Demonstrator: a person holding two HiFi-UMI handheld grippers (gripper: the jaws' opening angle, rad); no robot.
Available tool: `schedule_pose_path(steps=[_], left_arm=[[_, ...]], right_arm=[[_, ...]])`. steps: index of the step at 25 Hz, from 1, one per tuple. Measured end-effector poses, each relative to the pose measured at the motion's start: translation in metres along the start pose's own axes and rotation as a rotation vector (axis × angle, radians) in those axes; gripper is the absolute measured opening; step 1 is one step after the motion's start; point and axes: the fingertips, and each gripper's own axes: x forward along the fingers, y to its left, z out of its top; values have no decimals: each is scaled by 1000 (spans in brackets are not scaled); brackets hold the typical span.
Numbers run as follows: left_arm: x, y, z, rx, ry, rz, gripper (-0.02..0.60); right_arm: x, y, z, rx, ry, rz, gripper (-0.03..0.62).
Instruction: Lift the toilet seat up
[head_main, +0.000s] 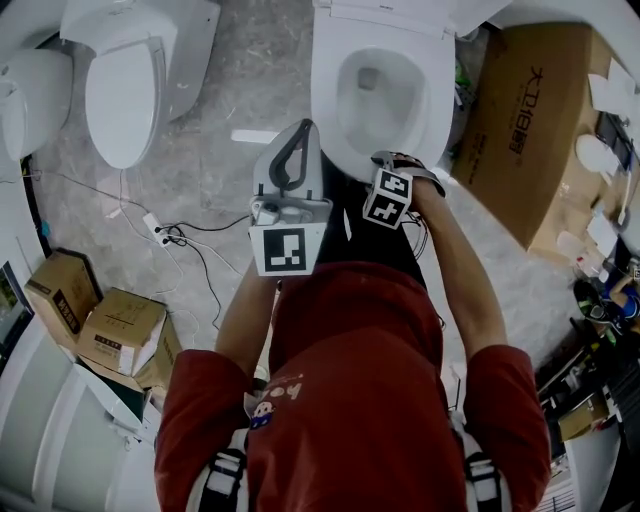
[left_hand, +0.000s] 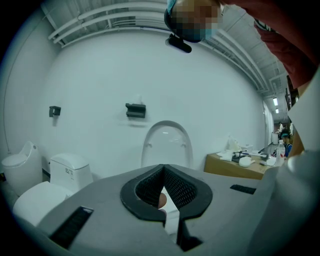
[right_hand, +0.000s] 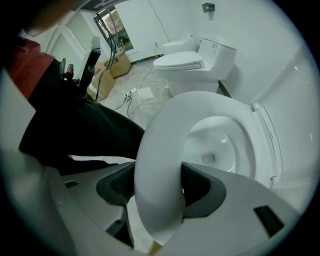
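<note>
Grey stone floor (head_main: 215, 80), toilets all round. Gripping seat (right_hand: 160, 140) at its front rim with right gripper (right_hand: 159, 192), jaws pinched on either side of the ring. Hinge straight ahead at far end, long axis running away from jaws over bowl (right_hand: 220, 150). Possibly already tilted off bowl at front. Probably calls for an up-and-back arc toward upright lid (left_hand: 166, 142). Left gripper (left_hand: 162, 172) held clear alongside, jaws together, gripping nothing.
</note>
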Motion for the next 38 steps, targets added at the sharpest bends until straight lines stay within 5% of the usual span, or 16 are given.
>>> schedule_pose_path(steps=[12, 38], left_arm=[[10, -6, 43, 26, -84, -17, 8], [9, -16, 101, 70, -186, -59, 8]], right_arm=[[-32, -7, 7, -10, -22, -39, 247], [-113, -37, 21, -20, -70, -307, 204]])
